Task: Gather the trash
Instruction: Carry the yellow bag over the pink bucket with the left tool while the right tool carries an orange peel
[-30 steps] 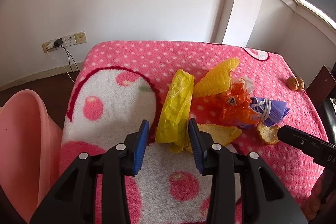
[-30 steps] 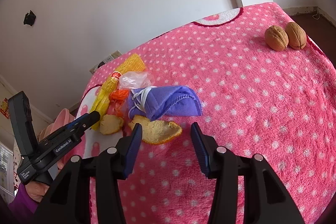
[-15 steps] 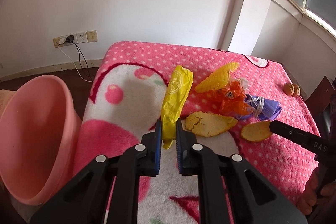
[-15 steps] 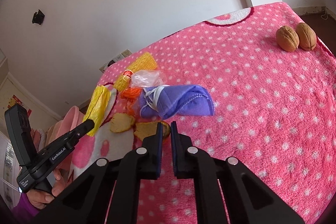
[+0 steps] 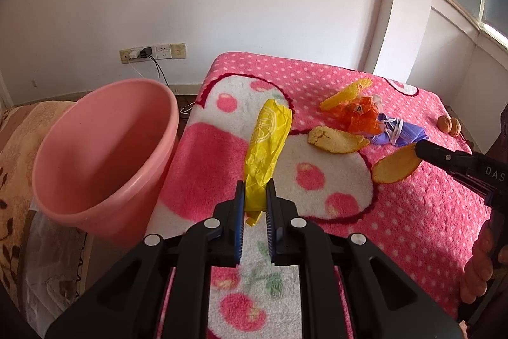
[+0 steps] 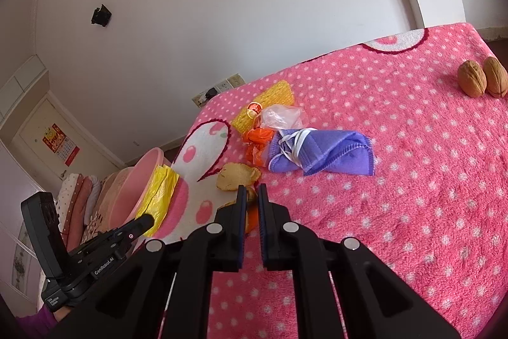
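Risk came first: the yellow wrapper [image 5: 268, 145] was pinched only at its lower end by the left gripper [image 5: 255, 205], jaws clenched on thin crinkled film, most of it sticking up free beyond the pads, so it looked liable to slide out before clearing the rim of the pink bin [image 5: 104, 154] just to the left. The right gripper [image 6: 250, 205] had its jaws clamped on an orange peel [image 5: 395, 169], held by one edge and lifted off the pink dotted blanket [image 6: 397, 180]; a brittle peel gripped at the edge could have snapped or tipped out. Both loads had open blanket and the bed edge to cross, so a drop would likely have landed outside. The bin stood tilted beside the bed, mouth facing the camera, and what showed of its inside appeared empty. Left on the blanket were a second peel [image 5: 336, 140], orange wrappers [image 5: 362, 116], a purple cloth [image 6: 330, 154] and two walnuts [image 6: 482, 78]
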Tool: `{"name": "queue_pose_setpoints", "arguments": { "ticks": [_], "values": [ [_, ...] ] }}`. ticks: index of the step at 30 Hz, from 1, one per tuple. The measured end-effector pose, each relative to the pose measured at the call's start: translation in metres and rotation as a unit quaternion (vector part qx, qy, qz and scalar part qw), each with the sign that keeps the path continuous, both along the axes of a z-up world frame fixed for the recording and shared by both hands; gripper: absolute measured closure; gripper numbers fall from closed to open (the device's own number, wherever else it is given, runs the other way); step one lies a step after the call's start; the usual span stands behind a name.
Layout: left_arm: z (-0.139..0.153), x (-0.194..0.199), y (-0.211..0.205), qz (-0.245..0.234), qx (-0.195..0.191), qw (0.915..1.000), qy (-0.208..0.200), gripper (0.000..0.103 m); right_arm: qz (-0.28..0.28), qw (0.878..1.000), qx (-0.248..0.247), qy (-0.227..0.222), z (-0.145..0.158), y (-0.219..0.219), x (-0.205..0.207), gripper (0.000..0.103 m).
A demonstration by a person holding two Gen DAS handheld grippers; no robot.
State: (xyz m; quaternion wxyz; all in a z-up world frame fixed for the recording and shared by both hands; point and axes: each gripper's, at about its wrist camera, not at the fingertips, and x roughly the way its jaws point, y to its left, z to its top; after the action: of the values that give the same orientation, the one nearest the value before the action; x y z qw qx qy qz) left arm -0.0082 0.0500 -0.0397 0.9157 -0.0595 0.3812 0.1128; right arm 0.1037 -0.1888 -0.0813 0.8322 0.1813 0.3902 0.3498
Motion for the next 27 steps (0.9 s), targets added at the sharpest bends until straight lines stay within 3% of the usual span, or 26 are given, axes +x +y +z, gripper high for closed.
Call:
{"name": "queue_pose_setpoints", "arguments": {
  "ticks": [13,27],
  "values": [
    [0.006,-0.036,-0.012,0.028,0.013,0.9994,-0.014,0.092,0.034,0.999,0.010,-0.035,0.009,0.001,-0.018,0.096],
    [0.013,-0.048,0.015,0.047,-0.007,0.9975,-0.053,0.092,0.019,0.999,-0.010,-0.038,0.009,0.000,-0.021,0.096]
  ]
}}
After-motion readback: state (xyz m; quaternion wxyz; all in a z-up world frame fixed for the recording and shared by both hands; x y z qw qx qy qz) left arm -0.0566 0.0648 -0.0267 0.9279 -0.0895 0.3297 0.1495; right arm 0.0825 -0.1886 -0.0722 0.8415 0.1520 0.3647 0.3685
